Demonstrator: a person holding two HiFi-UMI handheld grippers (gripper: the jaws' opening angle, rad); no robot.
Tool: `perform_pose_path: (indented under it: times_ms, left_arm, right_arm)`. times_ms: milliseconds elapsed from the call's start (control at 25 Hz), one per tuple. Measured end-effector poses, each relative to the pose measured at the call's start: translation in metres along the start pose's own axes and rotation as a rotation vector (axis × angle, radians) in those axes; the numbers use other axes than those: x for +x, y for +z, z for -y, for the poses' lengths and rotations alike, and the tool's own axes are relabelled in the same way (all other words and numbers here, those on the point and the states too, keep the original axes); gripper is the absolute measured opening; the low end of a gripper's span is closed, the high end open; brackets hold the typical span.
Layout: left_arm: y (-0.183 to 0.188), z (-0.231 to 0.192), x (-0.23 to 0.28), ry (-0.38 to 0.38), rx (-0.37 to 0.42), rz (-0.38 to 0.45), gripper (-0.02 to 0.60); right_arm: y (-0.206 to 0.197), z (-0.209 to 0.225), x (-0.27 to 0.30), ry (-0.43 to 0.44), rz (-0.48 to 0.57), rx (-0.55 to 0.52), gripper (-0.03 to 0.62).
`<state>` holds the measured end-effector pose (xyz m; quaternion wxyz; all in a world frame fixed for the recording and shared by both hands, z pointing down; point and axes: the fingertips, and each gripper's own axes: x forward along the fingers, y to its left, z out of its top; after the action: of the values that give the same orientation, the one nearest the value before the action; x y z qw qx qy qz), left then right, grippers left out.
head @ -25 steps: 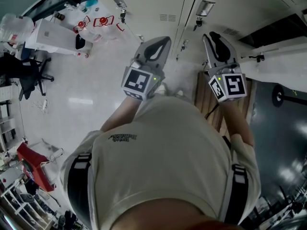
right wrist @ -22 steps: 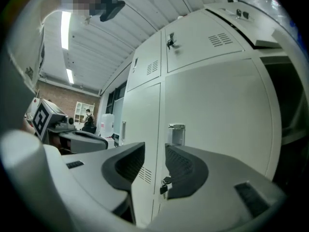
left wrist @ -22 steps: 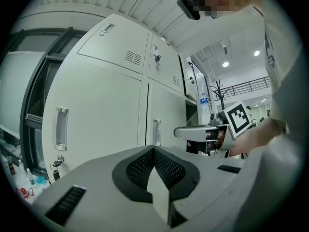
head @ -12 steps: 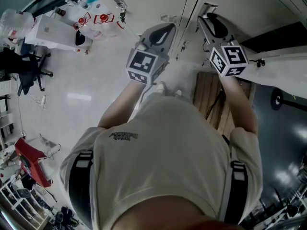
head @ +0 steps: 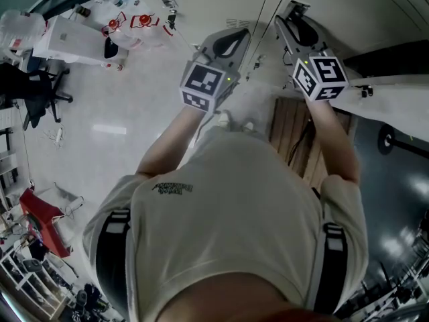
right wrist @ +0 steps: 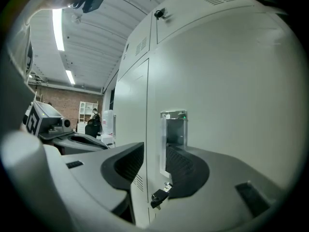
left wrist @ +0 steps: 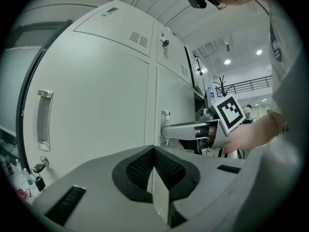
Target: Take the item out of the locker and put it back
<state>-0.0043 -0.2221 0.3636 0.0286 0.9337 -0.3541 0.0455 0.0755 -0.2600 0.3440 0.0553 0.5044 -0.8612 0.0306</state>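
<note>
White locker doors stand shut in front of me, and no item shows. My right gripper is open, its jaws having just been opening. The metal door handle stands between them, with a gap on its left side. A key hangs in the lock under the handle. In the head view the right gripper is up at that handle. My left gripper is shut on nothing and points at the neighbouring door; in the head view this left gripper is just left of the right one.
The neighbouring door has its own handle with keys below. A white table and office chair stand behind on the left. A dark area lies to the right.
Both grippers have moved forward to the lockers, upward in the head view. The right gripper's jaws now sit at the door handle.
</note>
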Motion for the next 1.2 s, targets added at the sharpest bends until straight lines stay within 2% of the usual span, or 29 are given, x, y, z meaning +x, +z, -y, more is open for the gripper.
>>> perform_pose_path:
  times_ms: [120,320,480,720,840,1000,1120,1200]
  left_arm:
    - [0.001,-0.001,-0.003,0.001,0.003,0.003,0.012]
    - [0.006,0.003,-0.008,-0.019,0.012,0.014,0.012]
    - [0.01,0.017,-0.013,-0.051,0.008,0.042,0.012]
    - [0.009,0.047,-0.023,-0.113,0.004,0.029,0.012]
    - [0.006,0.057,-0.024,-0.137,0.006,0.027,0.012]
    - [0.002,0.068,-0.028,-0.152,0.0,0.019,0.012]
    - [-0.001,0.076,-0.027,-0.163,-0.013,0.01,0.012]
    - [-0.002,0.08,-0.025,-0.172,-0.004,0.011,0.012]
  right_arm:
    - [0.0,-0.003,-0.005,-0.002,0.0,0.01,0.147]
    - [-0.003,-0.018,-0.031,0.012,0.003,0.035,0.109]
    - [-0.007,-0.035,-0.066,0.019,0.016,0.059,0.109]
    - [-0.015,-0.049,-0.127,0.009,0.053,0.064,0.107]
    - [-0.018,-0.049,-0.156,-0.027,0.073,0.054,0.109]
    - [-0.025,-0.049,-0.193,-0.123,0.075,0.017,0.109]
    - [-0.04,-0.057,-0.213,-0.15,0.066,0.007,0.109]
    - [-0.049,-0.065,-0.219,-0.145,0.055,0.001,0.063]
